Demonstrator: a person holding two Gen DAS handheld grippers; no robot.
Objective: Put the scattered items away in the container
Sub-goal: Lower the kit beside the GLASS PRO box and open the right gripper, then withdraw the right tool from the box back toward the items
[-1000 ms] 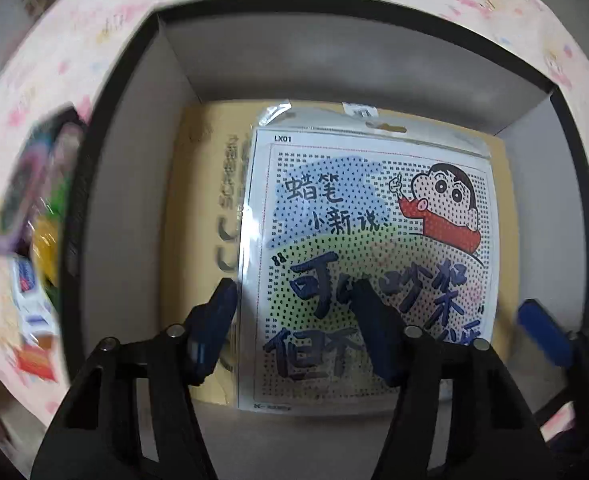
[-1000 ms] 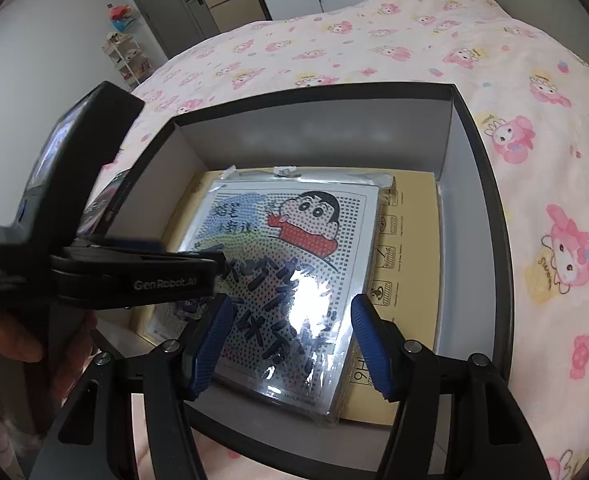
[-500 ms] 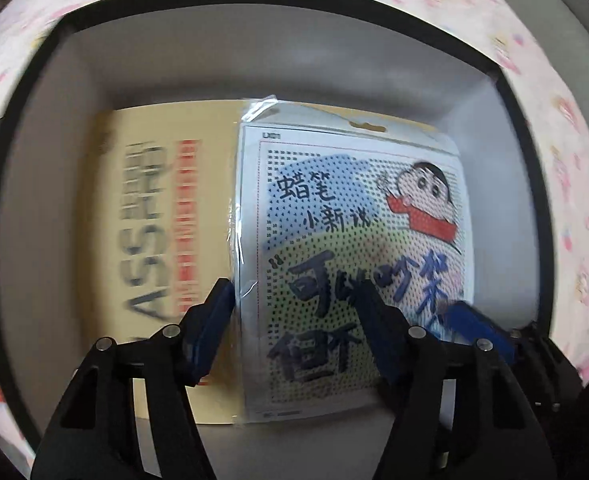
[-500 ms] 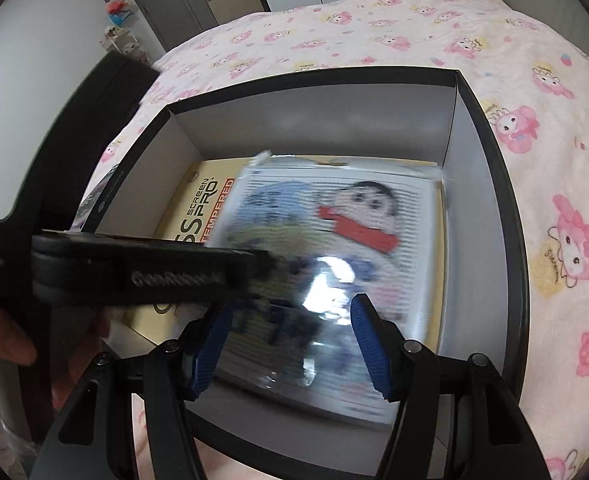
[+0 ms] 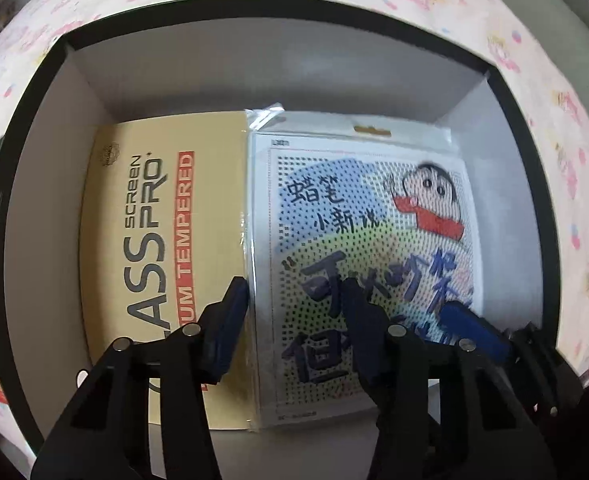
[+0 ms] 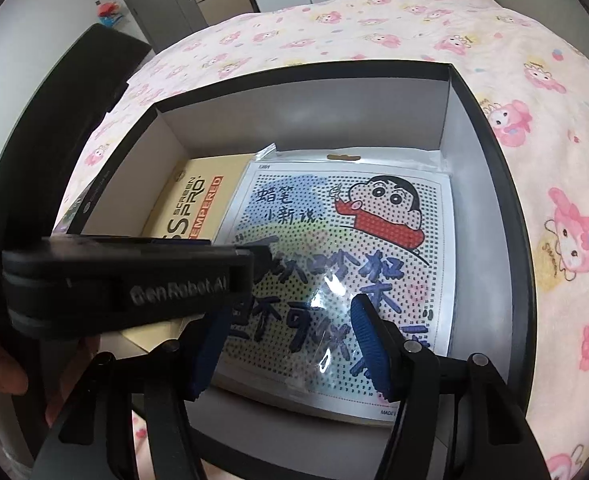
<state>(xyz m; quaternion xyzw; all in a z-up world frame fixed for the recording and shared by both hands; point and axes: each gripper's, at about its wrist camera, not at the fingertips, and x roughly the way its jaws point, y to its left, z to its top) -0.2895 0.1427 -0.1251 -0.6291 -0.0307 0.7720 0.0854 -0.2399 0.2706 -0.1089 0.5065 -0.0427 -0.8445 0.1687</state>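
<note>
Screen-protector box (image 5: 162, 248) half hidden under cartoon dot-art pack (image 5: 366, 248); both flat in black box (image 5: 254, 76). Left gripper (image 5: 294, 304) above pack's left edge, jaws closing, nothing between. Right gripper (image 6: 290, 344) apart, empty, over pack's near edge.

The box (image 6: 478, 128) is black along its rim and outer walls and pale grey inside. The flat carton (image 5: 162, 240) in it is tan, with dark grey lettering and a red-orange band carrying white letters. The plastic-sleeved sheet (image 6: 354, 256) is white with a grid of black dots, blue and green patches, dark blue characters, and a cartoon boy with black hair and a red top. The bed cover (image 6: 566, 152) is cream with pink cartoon figures. Both grippers are black with blue fingers (image 6: 368, 344).
</note>
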